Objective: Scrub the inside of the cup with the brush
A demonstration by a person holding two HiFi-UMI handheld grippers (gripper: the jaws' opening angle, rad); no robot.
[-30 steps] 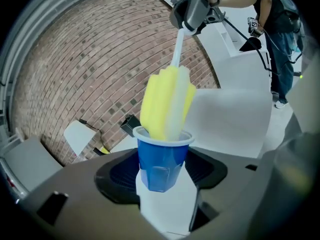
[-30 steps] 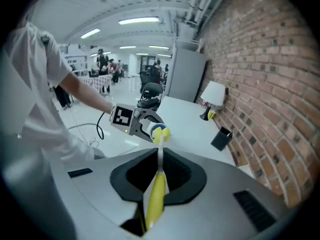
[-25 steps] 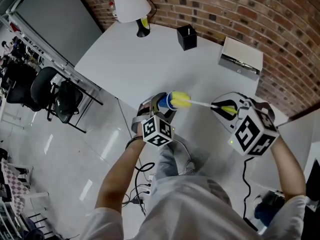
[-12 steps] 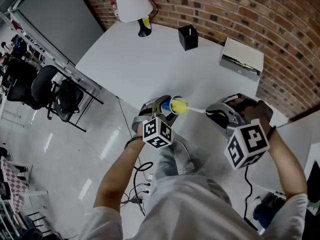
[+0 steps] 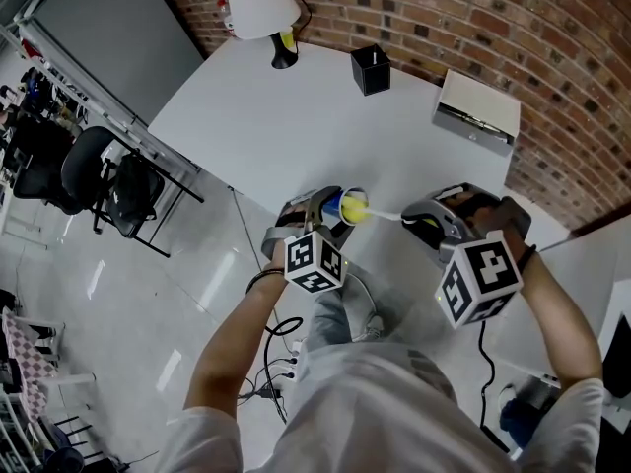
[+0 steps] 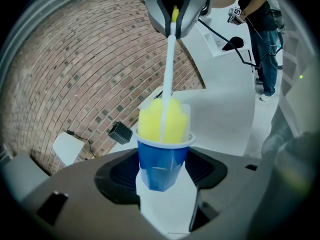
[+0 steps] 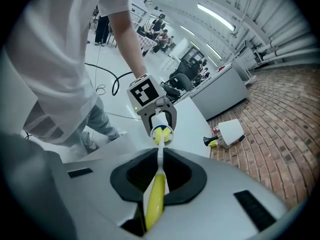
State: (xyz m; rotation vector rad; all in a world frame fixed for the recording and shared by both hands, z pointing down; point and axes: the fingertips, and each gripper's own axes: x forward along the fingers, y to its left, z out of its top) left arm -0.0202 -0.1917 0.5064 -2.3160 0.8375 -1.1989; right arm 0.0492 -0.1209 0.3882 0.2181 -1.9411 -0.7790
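My left gripper [image 5: 328,212] is shut on a small blue cup [image 6: 162,160] with a white rim, held over the near edge of the white table [image 5: 296,116]. The cup [image 5: 332,206] lies on its side with its mouth toward the right. A brush with a yellow sponge head [image 6: 163,120] sits in the cup's mouth. Its thin white stem [image 6: 168,59] runs to my right gripper [image 5: 422,222], which is shut on the brush's yellow handle [image 7: 154,204]. In the right gripper view the sponge head [image 7: 162,133] fills the cup held between the left jaws.
On the table stand a white desk lamp [image 5: 261,8] at the far left, a black box [image 5: 371,70] and a white flat box [image 5: 477,111] near the brick wall. Office chairs [image 5: 89,180] are on the floor at left. Cables [image 5: 279,343] lie by the person's feet.
The right gripper has moved left and turned, pushing the yellow sponge head from outside the cup's mouth into it. The left gripper has stayed nearly still with the cup.
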